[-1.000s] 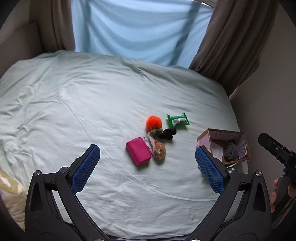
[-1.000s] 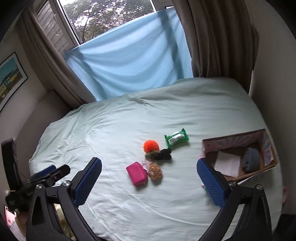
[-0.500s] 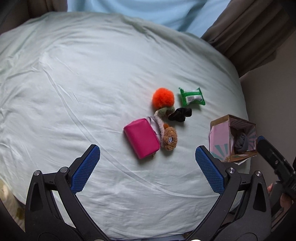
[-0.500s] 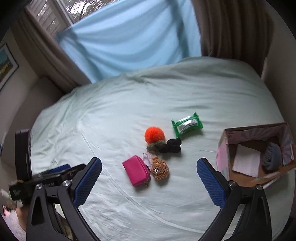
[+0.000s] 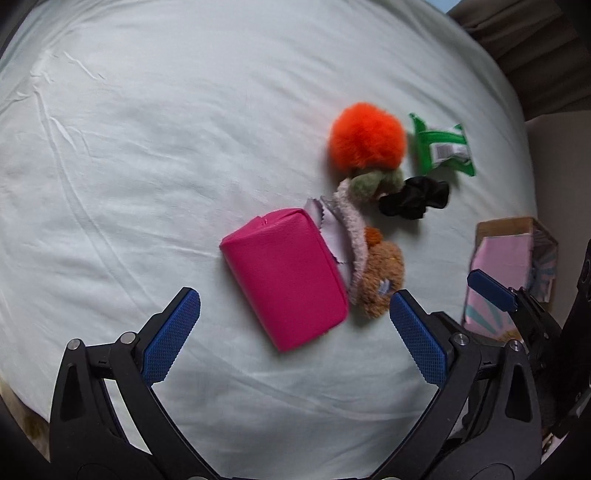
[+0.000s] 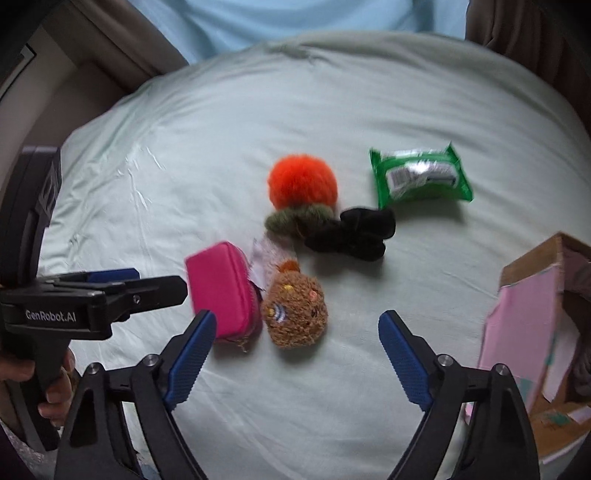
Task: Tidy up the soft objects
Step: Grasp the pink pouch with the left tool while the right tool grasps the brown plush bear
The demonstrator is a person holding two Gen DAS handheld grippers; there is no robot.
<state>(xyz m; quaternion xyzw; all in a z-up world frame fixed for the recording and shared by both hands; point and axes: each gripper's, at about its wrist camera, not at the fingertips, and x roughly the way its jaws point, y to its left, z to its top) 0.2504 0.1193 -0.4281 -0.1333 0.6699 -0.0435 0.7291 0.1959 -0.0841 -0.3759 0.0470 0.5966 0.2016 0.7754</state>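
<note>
A cluster of soft things lies on the pale green bed sheet (image 5: pixel 147 155). A pink pouch (image 5: pixel 286 280) (image 6: pixel 221 288) lies nearest my left gripper (image 5: pixel 293 332), which is open and empty just in front of it. A brown plush (image 5: pixel 380 273) (image 6: pixel 295 310) lies right of the pouch, just ahead of my open, empty right gripper (image 6: pixel 297 347). Beyond are an orange pompom (image 5: pixel 365 138) (image 6: pixel 303 181), a green fuzzy scrunchie (image 5: pixel 373 182), a black scrunchie (image 5: pixel 415 197) (image 6: pixel 351 230), a pale fuzzy band (image 5: pixel 352 225) and a green packet (image 5: pixel 443 149) (image 6: pixel 419 177).
A cardboard box with pink sides (image 5: pixel 513 266) (image 6: pixel 535 332) stands on the right edge of the bed with a grey item inside. Brown curtains (image 6: pixel 528 33) and a blue cloth (image 6: pixel 295 18) hang behind the bed. A wall is at the far right.
Both grippers have moved down and forward toward the cluster, which now looks much bigger and closer. Both stayed open. The objects have not moved.
</note>
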